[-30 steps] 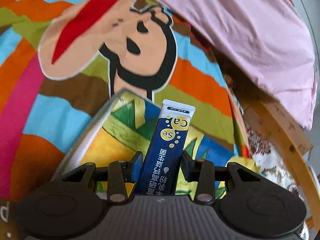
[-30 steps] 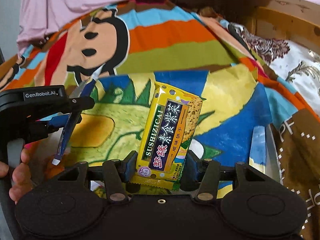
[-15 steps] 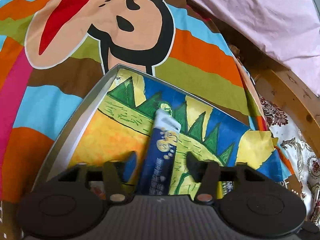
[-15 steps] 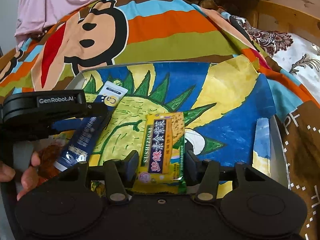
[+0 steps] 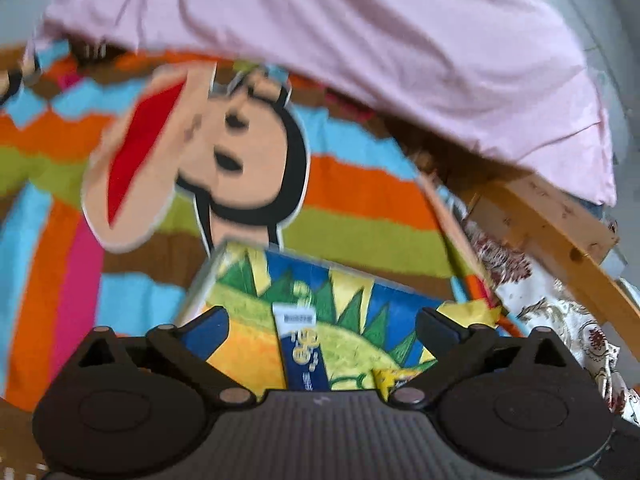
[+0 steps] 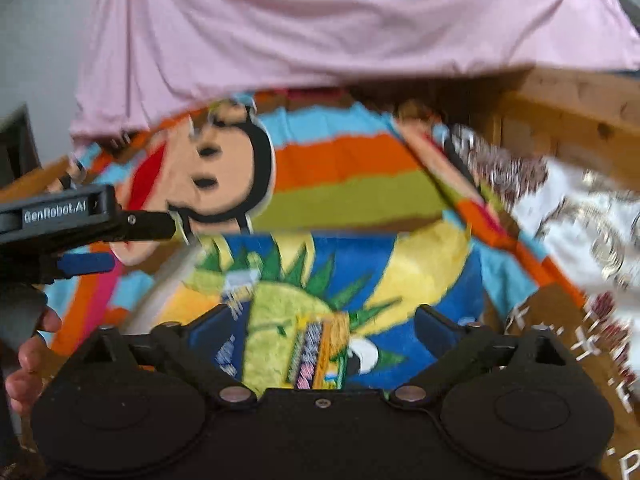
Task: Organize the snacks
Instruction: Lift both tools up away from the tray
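Note:
A dark blue sachet (image 5: 302, 354) with a white top lies flat in a shallow box (image 5: 199, 280) lined with a bright dinosaur drawing. My left gripper (image 5: 324, 320) hovers above it, jaws opening wide, the pads well clear of the sachet. A yellow snack pack (image 6: 316, 356) lies in the same box (image 6: 166, 292), to the right of the sachet (image 6: 229, 354). My right gripper (image 6: 324, 316) hangs over the pack with its jaws opening, touching nothing. In the right wrist view the left gripper (image 6: 128, 244) comes in from the left, with a person's hand (image 6: 28, 356) on its handle.
The box rests on a striped blanket (image 5: 360, 184) with a cartoon monkey. A pink cloth (image 5: 380, 40) hangs behind it. A wooden bed frame (image 5: 560, 236) and floral fabric (image 6: 580, 208) lie to the right.
Both grippers let go and spread wide, then lifted back. The blue sachet and the yellow pack, held up before, now lie flat in the box.

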Available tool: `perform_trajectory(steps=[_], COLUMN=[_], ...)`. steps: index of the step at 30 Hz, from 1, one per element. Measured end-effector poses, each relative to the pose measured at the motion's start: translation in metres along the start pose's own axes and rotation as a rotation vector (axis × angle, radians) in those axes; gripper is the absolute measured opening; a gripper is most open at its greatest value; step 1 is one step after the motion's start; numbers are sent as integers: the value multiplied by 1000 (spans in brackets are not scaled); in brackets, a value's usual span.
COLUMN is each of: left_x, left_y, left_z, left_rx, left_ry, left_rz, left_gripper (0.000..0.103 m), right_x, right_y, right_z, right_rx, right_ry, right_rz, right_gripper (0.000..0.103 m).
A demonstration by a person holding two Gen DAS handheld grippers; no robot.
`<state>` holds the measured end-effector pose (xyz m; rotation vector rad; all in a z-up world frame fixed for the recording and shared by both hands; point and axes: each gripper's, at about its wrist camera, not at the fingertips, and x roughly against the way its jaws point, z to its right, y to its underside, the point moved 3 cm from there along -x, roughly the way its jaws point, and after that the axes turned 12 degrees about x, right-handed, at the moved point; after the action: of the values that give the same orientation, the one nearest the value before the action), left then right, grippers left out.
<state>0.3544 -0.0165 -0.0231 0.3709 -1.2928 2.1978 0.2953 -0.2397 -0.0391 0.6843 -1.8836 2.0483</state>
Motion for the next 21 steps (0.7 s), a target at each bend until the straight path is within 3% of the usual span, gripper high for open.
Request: perform_trajectory(steps=[3,12,21], left_x=[28,117,185], left_y=[-2,7,48], left_z=[10,27,41], left_rx=[-28,-81,-192], left_ry=[20,-33,-33], left_rz=[62,237,310], left_gripper=[102,103,103], right_x=[29,114,182], right_y=[-7,-14,7], right_z=[5,20,17], right_rx=[-16,-41,14], right_ry=[-1,31,45], right_rz=[87,312,396], right_gripper=[102,102,102])
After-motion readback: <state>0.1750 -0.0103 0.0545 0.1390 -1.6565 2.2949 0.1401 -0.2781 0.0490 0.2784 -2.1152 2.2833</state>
